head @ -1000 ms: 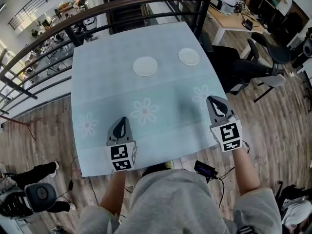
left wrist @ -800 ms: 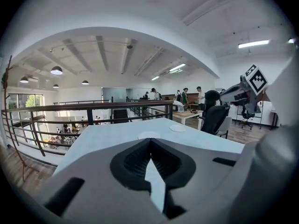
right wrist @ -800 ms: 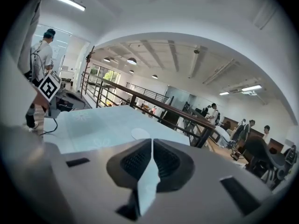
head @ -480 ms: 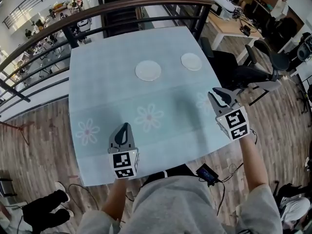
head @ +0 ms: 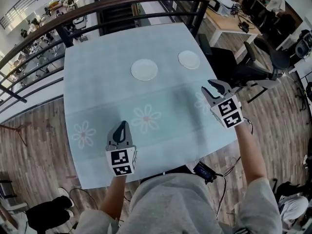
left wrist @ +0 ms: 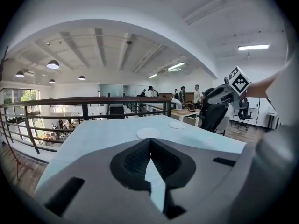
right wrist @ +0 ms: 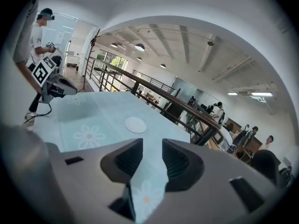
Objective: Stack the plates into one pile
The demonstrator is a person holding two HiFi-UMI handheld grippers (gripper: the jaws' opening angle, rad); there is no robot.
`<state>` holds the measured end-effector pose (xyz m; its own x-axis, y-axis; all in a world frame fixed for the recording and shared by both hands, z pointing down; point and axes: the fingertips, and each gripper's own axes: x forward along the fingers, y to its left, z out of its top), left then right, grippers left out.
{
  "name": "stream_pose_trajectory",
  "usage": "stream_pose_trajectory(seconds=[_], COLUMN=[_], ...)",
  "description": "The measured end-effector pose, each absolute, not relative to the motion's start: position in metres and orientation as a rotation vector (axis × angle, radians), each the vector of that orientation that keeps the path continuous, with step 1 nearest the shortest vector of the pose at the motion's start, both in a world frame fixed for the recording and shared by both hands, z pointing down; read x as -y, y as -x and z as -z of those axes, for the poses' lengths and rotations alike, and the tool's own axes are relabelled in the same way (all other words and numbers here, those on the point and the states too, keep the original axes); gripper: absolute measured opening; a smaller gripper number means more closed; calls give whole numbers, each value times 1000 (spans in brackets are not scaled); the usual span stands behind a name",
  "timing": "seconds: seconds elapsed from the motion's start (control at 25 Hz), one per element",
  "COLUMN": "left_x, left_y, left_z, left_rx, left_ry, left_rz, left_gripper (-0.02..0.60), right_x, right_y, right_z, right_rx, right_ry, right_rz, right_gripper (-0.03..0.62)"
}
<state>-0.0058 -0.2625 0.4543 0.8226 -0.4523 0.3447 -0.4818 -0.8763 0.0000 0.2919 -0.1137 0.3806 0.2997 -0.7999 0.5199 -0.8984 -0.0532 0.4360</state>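
Two round white plates lie apart on the far half of the pale blue flowered tablecloth: a larger plate [head: 144, 69] [left wrist: 148, 133] [right wrist: 135, 124] near the middle and a smaller plate [head: 188, 59] [left wrist: 177, 125] to its right. My left gripper [head: 122, 126] [left wrist: 150, 146] hovers over the near part of the table, shut and empty. Over the table's right edge is my right gripper [head: 213, 87] [right wrist: 152, 155], its jaws opening with nothing between them. It stands short of the smaller plate. Each gripper shows in the other's view: the right gripper [left wrist: 219, 93], the left gripper [right wrist: 53, 85].
The table [head: 87, 72] stands against a dark railing [head: 122, 4] at its far side. Black office chairs [head: 243, 69] sit just past the right edge, with a desk [head: 229, 13] behind them. Wooden floor surrounds the table, and a small black device [head: 204, 169] lies below the near edge.
The right gripper's jaws went from shut to wide apart, and it moved forward along the table's right edge. The left gripper shifted slightly and stayed shut.
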Motion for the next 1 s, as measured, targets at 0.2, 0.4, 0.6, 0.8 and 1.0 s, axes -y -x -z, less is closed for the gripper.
stream_pose_trajectory(seconds=[0.2, 0.4, 0.6, 0.8, 1.0], left_x=[275, 288, 292, 297, 295], left_y=[1, -18, -47, -91, -137], left_z=[-464, -487, -521, -545, -563], left_rx=[776, 801, 787, 749, 702], left_ry=[-2892, -2855, -2812, -2798, -2805], left_rz=[-563, -640, -741, -780, -799], left_gripper=[18, 18, 19, 18, 19], right_x=[131, 150, 164, 180, 197], right_y=[-322, -359, -392, -424, -450], right_z=[-395, -418, -453, -488, -523], right_rx=[1501, 1500, 1509, 1505, 1509], right_ry=[-1844, -1823, -1787, -1728, -1665], right_rz=[-199, -252, -303, -313, -315], right_gripper=[129, 129, 129, 129, 129])
